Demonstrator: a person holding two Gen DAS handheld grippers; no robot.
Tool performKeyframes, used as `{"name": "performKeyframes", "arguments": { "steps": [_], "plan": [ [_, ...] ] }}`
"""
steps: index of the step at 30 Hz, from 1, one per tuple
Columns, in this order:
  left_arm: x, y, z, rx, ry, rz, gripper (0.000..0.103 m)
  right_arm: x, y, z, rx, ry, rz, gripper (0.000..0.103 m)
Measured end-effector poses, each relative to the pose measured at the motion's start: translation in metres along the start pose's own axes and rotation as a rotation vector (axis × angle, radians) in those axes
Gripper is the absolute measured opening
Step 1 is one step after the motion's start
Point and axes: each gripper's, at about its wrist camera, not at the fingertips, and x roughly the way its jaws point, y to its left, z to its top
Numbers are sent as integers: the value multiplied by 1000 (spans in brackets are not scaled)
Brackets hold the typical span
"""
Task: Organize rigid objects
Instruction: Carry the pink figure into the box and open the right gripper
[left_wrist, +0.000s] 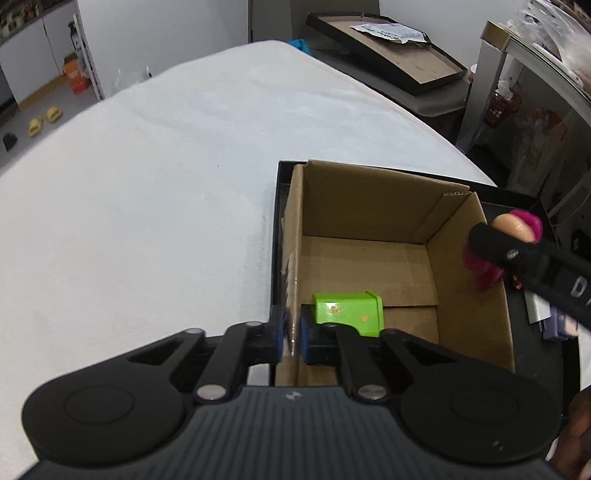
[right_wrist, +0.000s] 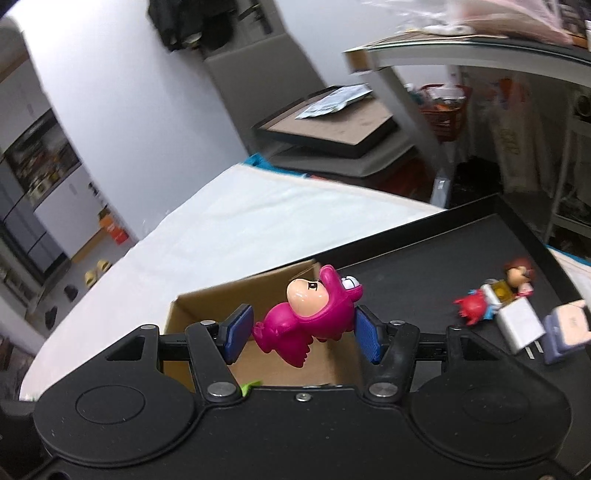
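A block (left_wrist: 347, 313) lies in the box (left_wrist: 469, 280); the box stands on the tray (right_wrist: 424, 258), with small toys (right_wrist: 495, 299) right of the box

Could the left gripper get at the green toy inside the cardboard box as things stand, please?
Probably not yet: the left gripper is clamped on the cardboard box wall. The green toy lies just inside, uncovered, so releasing should free the way.
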Motion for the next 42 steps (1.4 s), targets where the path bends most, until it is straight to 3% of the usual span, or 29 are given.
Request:
{"name": "performKeyframes", "arguments": {
  "steps": [5,13,22,31,36,42],
  "plan": [
    [1,2,1,3,2,-4,8,13,11,-5,-39,35,11,59],
    [2,9,4,-16,19,-40,8,24,28,-2,-121,2,-36,59],
    [3,14,5,-20,21,-64,8,33,45,-7,-150,28,26,59],
    [3,20,6,-26,27,-86,9,49,38,-6,-13,151,158,60],
    [2,14,6,-1,16,-82,9,41,40,-5,-10,147,201,62],
    [0,10,7,6,32,-40,14,34,38,-3,-15,124,176,62]
  ]
}}
